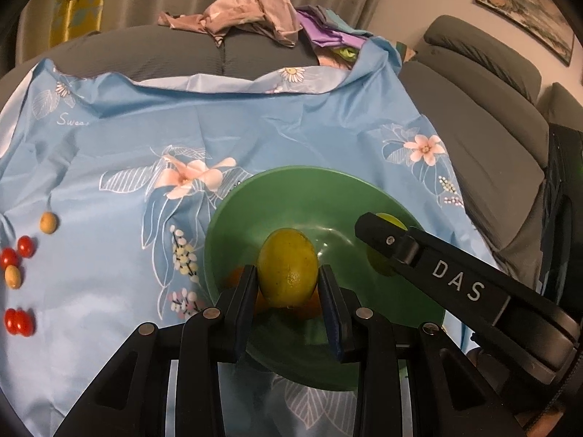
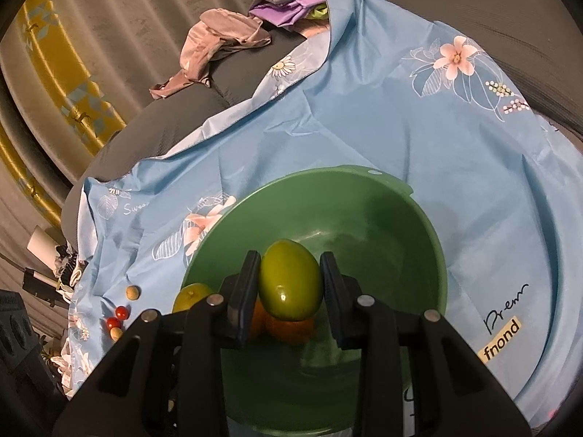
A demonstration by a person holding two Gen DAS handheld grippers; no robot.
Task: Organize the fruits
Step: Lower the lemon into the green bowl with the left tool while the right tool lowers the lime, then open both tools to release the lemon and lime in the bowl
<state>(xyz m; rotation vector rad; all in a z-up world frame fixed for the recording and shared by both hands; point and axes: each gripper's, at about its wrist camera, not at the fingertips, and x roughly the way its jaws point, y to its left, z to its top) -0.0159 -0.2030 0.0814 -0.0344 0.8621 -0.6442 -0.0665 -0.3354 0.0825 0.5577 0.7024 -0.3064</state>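
Left wrist view: left gripper (image 1: 288,284) clamped a yellow-green lemon (image 1: 288,267) over the green bowl (image 1: 255,196). Right gripper (image 2: 289,284) likewise pinched a green lemon (image 2: 290,279) above oranges (image 2: 288,324). Recommendation: lower each fruit before parting fingers, avoiding bounce.

Green bowl (image 2: 419,240) (floral blue cloth (image 2: 364,116))

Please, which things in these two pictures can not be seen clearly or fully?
- Orange fruit in the green bowl: mostly behind the right gripper and its lime, right wrist view.
- Second lime: partly covered by the right gripper's finger, left wrist view.
- Bowl's near rim: hidden by the left gripper, left wrist view.
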